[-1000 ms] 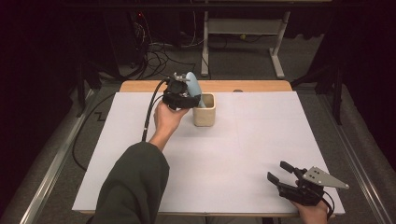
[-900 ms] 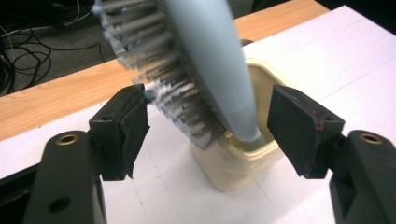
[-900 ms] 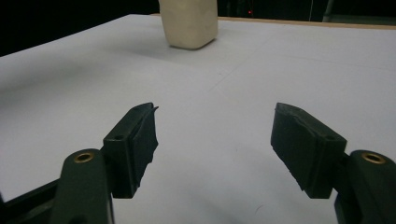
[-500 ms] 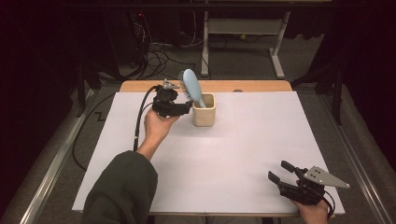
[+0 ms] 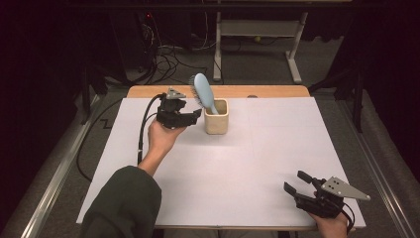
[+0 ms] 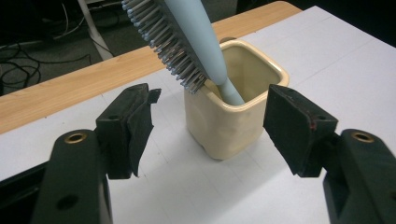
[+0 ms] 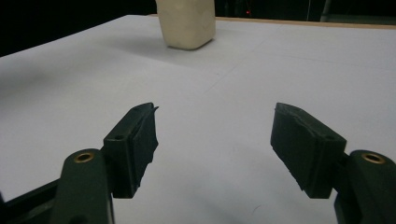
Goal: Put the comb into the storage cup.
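Observation:
A cream square cup stands on the white table at the back middle. A light blue hairbrush stands in it, handle down, head leaning left over the rim. My left gripper is open just left of the cup, jaws apart with nothing between them. My right gripper is open near the table's front right corner, holding nothing.
The white sheet covers the table, with a wooden strip along its far edge. Behind the table stand a frame leg and loose cables on the floor. A black cable trails from the left gripper.
My left gripper let go of the hairbrush, which now stands in the cup, and drew back to the left. The right gripper has not moved.

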Motion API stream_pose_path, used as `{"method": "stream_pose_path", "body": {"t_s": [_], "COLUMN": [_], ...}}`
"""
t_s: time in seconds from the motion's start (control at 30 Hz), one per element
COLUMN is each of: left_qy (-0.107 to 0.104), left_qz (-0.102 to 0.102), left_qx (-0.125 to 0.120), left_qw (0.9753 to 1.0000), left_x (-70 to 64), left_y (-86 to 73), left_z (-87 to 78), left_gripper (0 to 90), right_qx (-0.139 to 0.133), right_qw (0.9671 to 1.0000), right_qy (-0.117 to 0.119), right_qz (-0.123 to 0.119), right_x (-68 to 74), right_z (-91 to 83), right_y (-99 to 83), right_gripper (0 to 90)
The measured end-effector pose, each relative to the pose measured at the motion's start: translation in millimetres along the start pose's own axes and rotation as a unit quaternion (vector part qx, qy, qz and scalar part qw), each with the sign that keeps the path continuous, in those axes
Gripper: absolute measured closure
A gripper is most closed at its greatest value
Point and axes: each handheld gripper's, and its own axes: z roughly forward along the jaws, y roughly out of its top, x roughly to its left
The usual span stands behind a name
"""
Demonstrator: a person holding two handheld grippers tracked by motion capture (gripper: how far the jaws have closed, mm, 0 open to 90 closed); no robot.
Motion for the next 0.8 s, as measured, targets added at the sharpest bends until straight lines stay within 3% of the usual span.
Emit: {"method": "stream_pose_path", "body": {"t_s": [0.47,0.73,0.8], "left_qy": [-0.004,-0.010,-0.013], "left_qz": [0.003,-0.003,-0.002], "left_qx": [-0.001,0.002,0.002], "left_qw": [1.0000,0.9999,0.9999], "left_x": [5.3,8.7,10.3], "left_y": [-8.8,-21.4,-22.9], "left_z": [-9.2,-14.3,-14.2], "left_gripper": [35.4,35.9,35.9], "right_qx": [0.002,0.002,-0.009], "right_qw": [1.0000,0.9999,0.9997], "right_qy": [-0.008,-0.007,-0.014], "right_qz": [-0.002,-0.011,-0.018], "right_x": [-0.3,1.6,3.0], "right_z": [-0.6,-0.8,-3.0], "right_y": [-0.4,0.0,0.6], "right_gripper": [31.4,32.2,33.1]}}
